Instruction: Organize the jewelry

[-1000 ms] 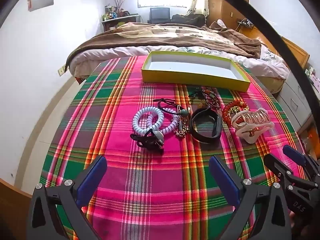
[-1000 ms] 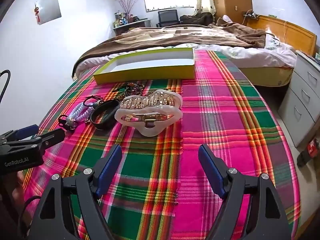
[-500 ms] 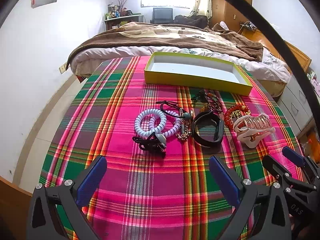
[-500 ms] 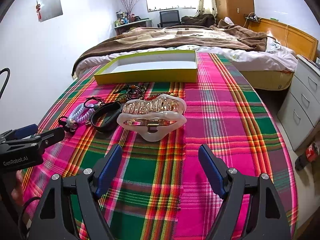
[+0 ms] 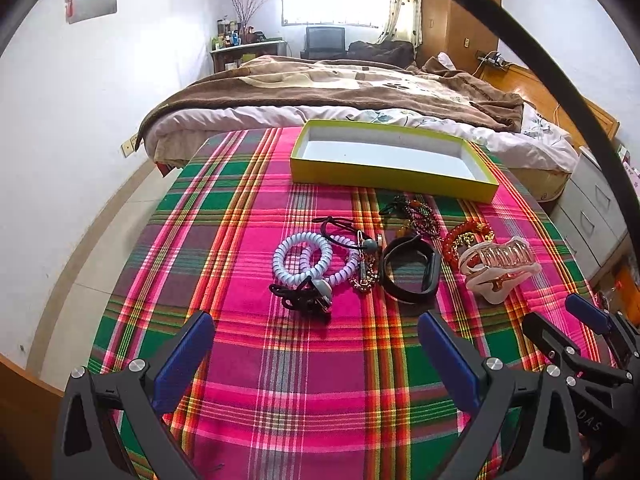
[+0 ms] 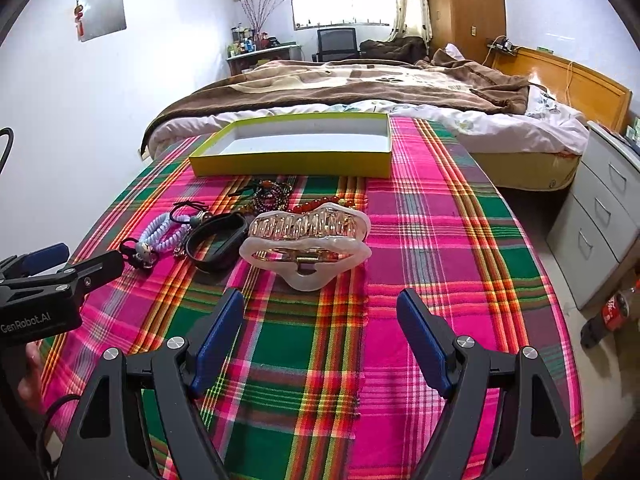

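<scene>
**Both grippers wide and empty over the jewelry**

Left wrist: my left gripper (image 5: 316, 344) hangs with fingers spread wide, holding nothing; coiled hair ties (image 5: 304, 256) lie just ahead on the bench (image 5: 240, 360).

Right wrist: my right gripper (image 6: 320, 322) is equally spread and empty, the hair claw (image 6: 306, 238) just beyond; the yellow box (image 6: 292, 158) sits farther back.

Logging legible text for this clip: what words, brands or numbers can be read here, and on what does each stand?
"GenRobot.AI": on the left gripper body, seen in the right wrist view.
"DAS": on the right gripper body, seen in the left wrist view; possibly part of a longer word.
Red label on the bottle on the floor: too small to read.
Red wall ornament: unreadable.
</scene>
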Tool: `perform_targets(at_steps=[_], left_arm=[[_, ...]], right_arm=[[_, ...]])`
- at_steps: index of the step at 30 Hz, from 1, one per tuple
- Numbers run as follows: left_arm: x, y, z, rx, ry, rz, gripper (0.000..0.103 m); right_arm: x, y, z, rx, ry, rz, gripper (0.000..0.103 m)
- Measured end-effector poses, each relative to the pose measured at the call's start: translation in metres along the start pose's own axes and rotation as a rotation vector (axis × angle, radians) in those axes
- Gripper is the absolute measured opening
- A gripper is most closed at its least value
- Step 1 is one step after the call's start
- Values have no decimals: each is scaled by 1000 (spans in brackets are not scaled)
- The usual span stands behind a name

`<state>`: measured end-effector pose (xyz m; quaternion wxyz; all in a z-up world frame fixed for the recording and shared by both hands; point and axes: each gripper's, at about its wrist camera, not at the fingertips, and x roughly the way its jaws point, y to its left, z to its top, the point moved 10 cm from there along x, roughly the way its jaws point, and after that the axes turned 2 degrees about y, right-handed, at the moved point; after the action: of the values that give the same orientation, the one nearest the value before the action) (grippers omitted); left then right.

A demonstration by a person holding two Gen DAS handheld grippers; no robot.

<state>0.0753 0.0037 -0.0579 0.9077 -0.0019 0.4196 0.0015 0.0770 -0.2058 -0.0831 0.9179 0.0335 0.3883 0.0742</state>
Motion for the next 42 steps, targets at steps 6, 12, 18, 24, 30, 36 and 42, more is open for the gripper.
perform_targets(at_steps=[6, 12, 18, 24, 30, 36, 42], left_arm=[[-1, 0, 0, -4, 1, -6, 103], [-2, 1, 1, -7, -1, -4, 103], [-3, 1, 1, -7, -2, -7, 103], [-3, 1, 1, -10, -1, -7, 103], [-4, 1, 1, -10, -2, -7, 103], [-3, 1, -1, -10, 6, -13, 103], [3, 5, -2, -25, 29, -50, 103]], right_arm=[[-1, 0, 0, 1, -2, -5, 79], [-2, 1, 1, 3, -5, -5, 79], [-3, 1, 1, 0, -5, -5, 79], [-3, 1, 1, 2, -3, -7, 79], [-3, 1, 1, 2, 0, -5, 79], [1, 1, 0, 7, 11, 7, 79], [8, -6, 2, -4, 12, 36, 79]])
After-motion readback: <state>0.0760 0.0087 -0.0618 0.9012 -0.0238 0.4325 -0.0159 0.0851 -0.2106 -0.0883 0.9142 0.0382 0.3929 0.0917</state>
